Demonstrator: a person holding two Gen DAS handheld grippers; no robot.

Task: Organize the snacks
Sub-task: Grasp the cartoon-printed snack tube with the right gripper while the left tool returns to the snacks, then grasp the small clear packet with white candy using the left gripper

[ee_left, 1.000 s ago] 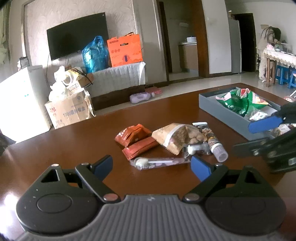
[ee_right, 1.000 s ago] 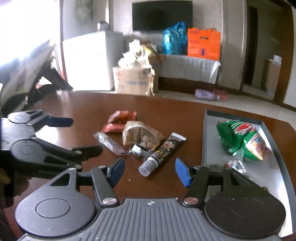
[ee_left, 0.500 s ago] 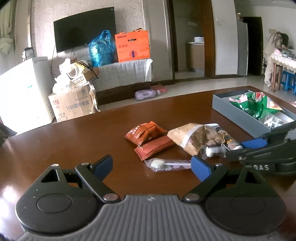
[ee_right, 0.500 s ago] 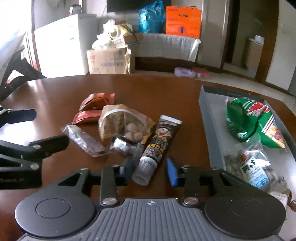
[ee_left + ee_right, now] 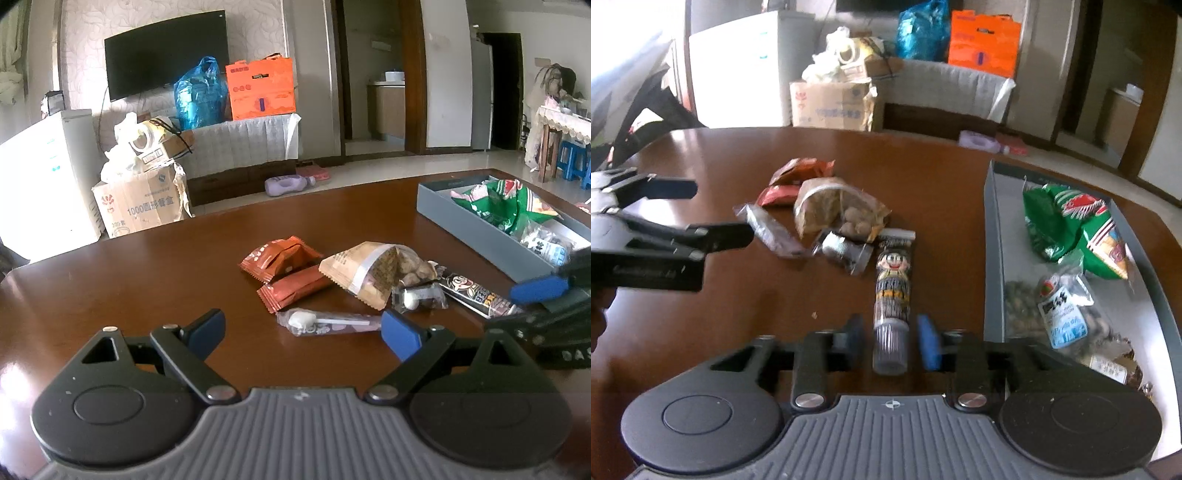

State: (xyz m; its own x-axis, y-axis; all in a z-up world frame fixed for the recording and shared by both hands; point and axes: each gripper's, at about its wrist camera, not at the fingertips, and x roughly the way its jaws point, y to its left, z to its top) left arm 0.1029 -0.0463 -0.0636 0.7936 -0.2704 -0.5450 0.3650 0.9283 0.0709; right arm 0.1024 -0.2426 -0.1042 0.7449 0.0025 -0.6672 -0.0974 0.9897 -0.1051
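1. The right gripper (image 5: 891, 341) has dropped low over the table (image 5: 923, 177) and now straddles the cap end of the tube snack (image 5: 893, 284). A second ago its fingers were spread wide and short of the tube; half a second ago they were partly closed around the cap.
2. Its jaws are narrowed, with a thin gap either side of the cap, so no pinch yet as far as I can see. My read: the grasp is about to land.
3. The tube lies just left of the grey tray (image 5: 991, 258), pointing away from the camera. The walnut bag (image 5: 827, 206) and a small foil-wrapped piece (image 5: 842, 248) sit beyond its far end.
4. The tray holds a green chip bag (image 5: 1067, 221) and clear nut packs (image 5: 1060, 310), so some sorting looks done.
5. The left gripper (image 5: 301, 330) hangs with its jaws wide apart and nothing between them, near the lollipop (image 5: 328, 322). The orange packets (image 5: 284, 254) are farther from the tray. It has hardly moved over the last second.
6. Left to sort: tube, walnuts, foil piece, lollipop, orange packets.
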